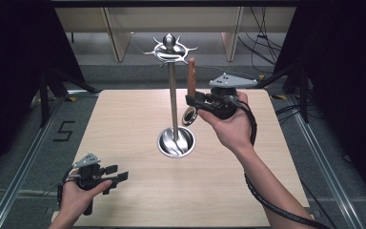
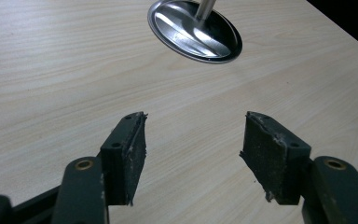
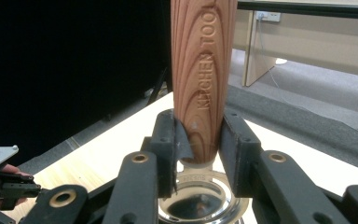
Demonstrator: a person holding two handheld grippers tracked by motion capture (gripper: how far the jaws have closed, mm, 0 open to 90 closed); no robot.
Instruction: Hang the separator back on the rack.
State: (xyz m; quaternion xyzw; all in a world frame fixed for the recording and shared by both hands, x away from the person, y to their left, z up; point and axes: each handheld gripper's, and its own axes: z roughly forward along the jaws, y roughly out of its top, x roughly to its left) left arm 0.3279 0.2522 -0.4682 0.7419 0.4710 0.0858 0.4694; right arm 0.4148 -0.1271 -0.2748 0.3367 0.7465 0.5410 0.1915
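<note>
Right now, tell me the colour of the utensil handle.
Reddish-brown wood grain on the handle; clearest in the right gripper view.

Pale wooden table (image 1: pixel 138 119) — dark curtains (image 1: pixel 9 71)

You can read "KITCHEN TOOL" running up the wooden handle (image 3: pixel 204 70). Left of the table (image 1: pixel 124 124), a "5" (image 1: pixel 65 130) marks the floor.

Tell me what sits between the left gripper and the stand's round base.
Nothing: in the left gripper view, only bare table stretches from the open left gripper to the stand base. The high view shows the same gap.
</note>
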